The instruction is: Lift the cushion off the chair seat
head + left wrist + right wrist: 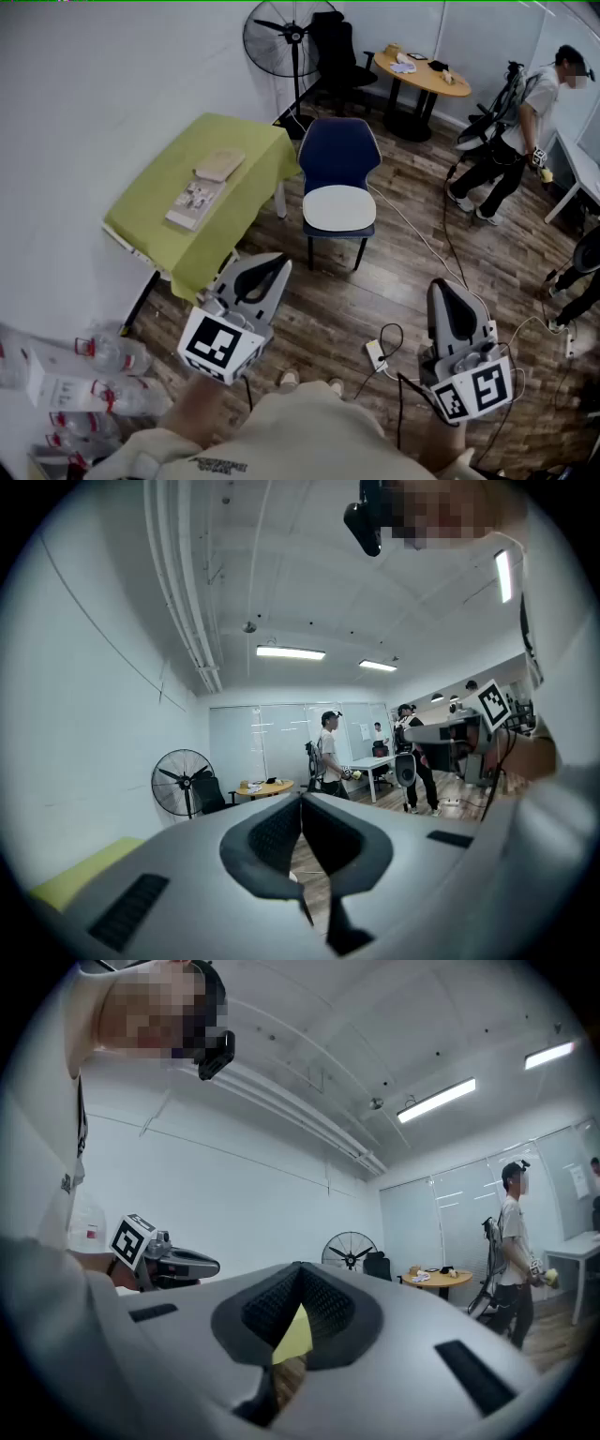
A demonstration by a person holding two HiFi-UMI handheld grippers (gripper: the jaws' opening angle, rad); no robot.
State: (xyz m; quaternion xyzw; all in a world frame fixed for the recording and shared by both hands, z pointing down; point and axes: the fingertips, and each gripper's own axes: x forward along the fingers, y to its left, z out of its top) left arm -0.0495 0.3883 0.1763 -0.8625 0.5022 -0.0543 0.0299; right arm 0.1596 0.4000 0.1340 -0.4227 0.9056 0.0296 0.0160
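A white cushion (pixel 339 207) lies flat on the seat of a dark blue chair (pixel 338 155) in the middle of the wooden floor, seen in the head view. My left gripper (pixel 267 267) is held near my body at the lower left, shut and with nothing in it, well short of the chair. My right gripper (pixel 448 298) is at the lower right, also shut and bare. In the left gripper view the left gripper (pixel 301 803) points level across the room. The right gripper (pixel 298 1276) points level too, and the yellow-green table shows through a gap under its jaws.
A table with a yellow-green cloth (pixel 251 169) stands left of the chair, with flat items on it. A white power strip (pixel 376 354) and cables lie on the floor before me. A standing fan (pixel 285 37), a black office chair, a round wooden table (pixel 431 80) and a person (pixel 525 131) are farther back.
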